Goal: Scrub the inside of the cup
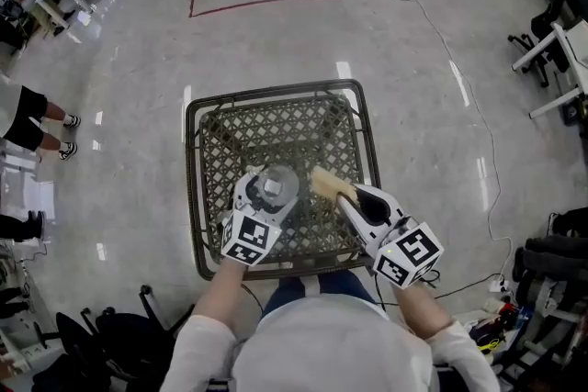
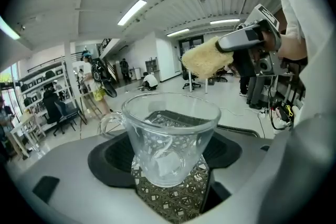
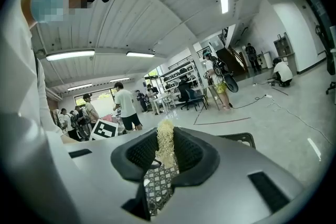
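Left tongs point(image 2: 168, 162) clamped round the glass cup point(image 2: 170, 123), held mouth-up above the woven worktop point(image 1: 276, 128); right tongs point(image 3: 167, 155) pinched on a yellow scrubbing pad point(image 3: 166, 136), poised near the rim, presumably for entry.

The tabletop point(image 1: 209, 119) stands on the floor point(image 1: 129, 60) directly in front of the person. The left tongs point(image 1: 268, 188) and right tongs point(image 1: 344, 196) hover side by side over the tabletop's near half, left tongs to the left. The cup point(image 2: 170, 134) sits upright between the left tongs' jaws, its handle at the left in the left gripper view. The scrubber point(image 1: 329, 184) is clamped between the right tongs' jaws and sticks out beyond them toward the cup. Its tip is just right of the cup's rim and outside it. Beyond the tabletop, a tape line point(image 1: 262, 3) lies on the floor. A cable point(image 1: 441, 32) trails at far right, and a bystander's legs point(image 1: 37, 119) stand at the left edge.
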Tool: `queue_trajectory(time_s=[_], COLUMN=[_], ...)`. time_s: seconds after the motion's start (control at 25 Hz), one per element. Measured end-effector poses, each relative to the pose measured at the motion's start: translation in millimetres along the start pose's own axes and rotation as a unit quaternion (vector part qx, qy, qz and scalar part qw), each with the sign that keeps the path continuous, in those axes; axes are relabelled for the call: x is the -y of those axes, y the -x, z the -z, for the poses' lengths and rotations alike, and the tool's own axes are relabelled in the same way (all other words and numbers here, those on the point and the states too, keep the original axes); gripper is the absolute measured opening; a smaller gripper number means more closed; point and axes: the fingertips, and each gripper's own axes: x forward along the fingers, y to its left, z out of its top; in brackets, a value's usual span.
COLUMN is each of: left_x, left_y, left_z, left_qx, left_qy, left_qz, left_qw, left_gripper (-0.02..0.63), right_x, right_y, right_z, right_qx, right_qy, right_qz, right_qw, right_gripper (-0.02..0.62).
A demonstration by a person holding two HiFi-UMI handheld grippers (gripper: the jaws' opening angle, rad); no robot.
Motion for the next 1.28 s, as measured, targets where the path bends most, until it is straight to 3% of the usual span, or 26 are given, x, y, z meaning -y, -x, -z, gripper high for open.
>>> queue_trajectory(time_s=[0.52,0.72,0.92,1.12,1.28], left_x=[15,16,16,17,11], left_y=[38,42,41,46,53], left_z=[-31,-39,-45,-49,-45], left_qx=[-0.016,-0.026,-0.039,-0.042,-0.042], left_qy=[-0.056,-0.090,-0.133,-0.154,-0.162], left_qz=[-0.025,-0.037,-0.051,-0.060,-0.071], left_qw=[0.9980,0.9949,0.9890,0.9853,0.9833], left_gripper=[0.367,0.367,0.367,0.367,0.367], right_x=[-45,-62,-82,-85,-79], right_y=[1,-6,-27,-48,-53], right_z=[-25,-21,-8,-4,-2], right_qx=[0.005,-0.034,-0.090,-0.127,-0.143], right_qy=[0.061,0.100,0.153,0.216,0.231], right_qz=[-0.058,-0.096,-0.138,-0.124,-0.100], right_qw=[0.996,0.990,0.974,0.960,0.957], right_gripper=[0.095,0.095,0.095,0.095,0.095])
